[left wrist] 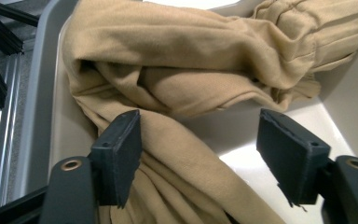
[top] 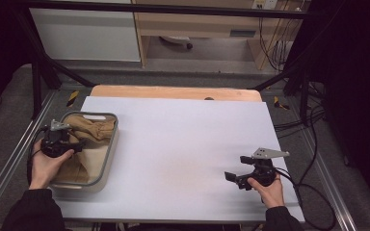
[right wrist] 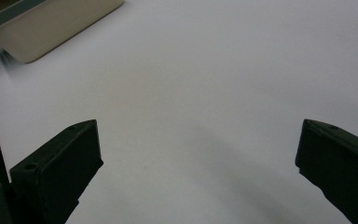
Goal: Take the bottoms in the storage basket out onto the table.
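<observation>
- At the table's left edge, a crumpled tan cloth [top: 90, 131] lay in a grey plastic tub [top: 107, 162].
- Left gripper [left wrist: 198, 140] hung over it, jaws apart, one pad against a fold.
- Right gripper [top: 239, 170] rested wide open above white paper sheet [top: 183, 144].

The tan cloth [left wrist: 186, 79] is cut off at the left gripper view's bottom edge, and the bin [top: 107, 161] floor beneath it is largely hidden.
</observation>
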`<state>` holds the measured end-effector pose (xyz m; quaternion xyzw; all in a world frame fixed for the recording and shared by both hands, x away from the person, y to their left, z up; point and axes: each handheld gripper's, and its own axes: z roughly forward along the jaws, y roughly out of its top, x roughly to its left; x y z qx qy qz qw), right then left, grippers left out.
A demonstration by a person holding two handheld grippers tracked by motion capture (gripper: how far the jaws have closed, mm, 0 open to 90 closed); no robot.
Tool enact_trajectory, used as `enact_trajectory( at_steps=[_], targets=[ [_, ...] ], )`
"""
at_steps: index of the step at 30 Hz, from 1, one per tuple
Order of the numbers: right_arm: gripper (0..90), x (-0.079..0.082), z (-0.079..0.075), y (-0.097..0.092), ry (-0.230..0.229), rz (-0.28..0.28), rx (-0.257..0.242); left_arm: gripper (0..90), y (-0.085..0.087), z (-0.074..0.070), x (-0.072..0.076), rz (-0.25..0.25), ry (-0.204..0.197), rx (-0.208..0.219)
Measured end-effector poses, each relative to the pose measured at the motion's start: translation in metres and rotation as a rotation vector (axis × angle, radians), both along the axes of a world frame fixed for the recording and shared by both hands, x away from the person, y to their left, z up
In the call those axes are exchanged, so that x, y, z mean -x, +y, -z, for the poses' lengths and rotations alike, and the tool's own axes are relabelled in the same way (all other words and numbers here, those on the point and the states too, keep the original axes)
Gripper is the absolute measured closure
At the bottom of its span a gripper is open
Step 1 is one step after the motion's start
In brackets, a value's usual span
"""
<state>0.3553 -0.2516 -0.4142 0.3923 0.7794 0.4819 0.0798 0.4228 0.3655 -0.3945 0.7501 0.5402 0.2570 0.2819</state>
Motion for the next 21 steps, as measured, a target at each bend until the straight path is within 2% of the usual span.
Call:
enact_trajectory(
  at_steps=[7, 13, 16, 17, 18, 19, 21],
  targets=[
    [0.7, 0.0000, 0.0001, 0.0002, -0.001, 0.000, 0.000, 36.6, 0.0019, 0.0051, -0.0014, -0.016, 0.010, -0.014],
    [0.7, 0.0000, 0.0000, 0.0000, 0.001, -0.001, 0.000, 37.0, 0.0052, 0.0082, -0.0018, -0.026, 0.008, -0.020],
    [0.7, 0.0000, 0.0001, 0.0002, 0.000, -0.001, 0.000, 38.4, 0.0051, 0.0091, -0.0017, -0.020, 0.004, -0.043],
    [0.7, 0.0000, 0.0001, 0.0002, 0.000, -0.001, -0.001, 40.2, 0.0051, 0.0091, -0.0017, -0.020, 0.004, -0.043],
    [0.7, 0.0000, 0.0001, 0.0002, -0.001, -0.001, -0.001, 43.3, 0.0052, 0.0095, -0.0012, -0.018, 0.003, -0.066],
    [0.7, 0.0001, -0.0001, 0.0000, 0.000, -0.002, 0.000, 46.4, 0.0057, 0.0096, -0.0008, -0.022, 0.006, -0.072],
    [0.7, 0.0001, -0.0002, -0.0001, 0.000, -0.001, 0.000, 54.4, 0.0072, 0.0106, -0.0005, -0.027, 0.013, -0.066]
  ],
)
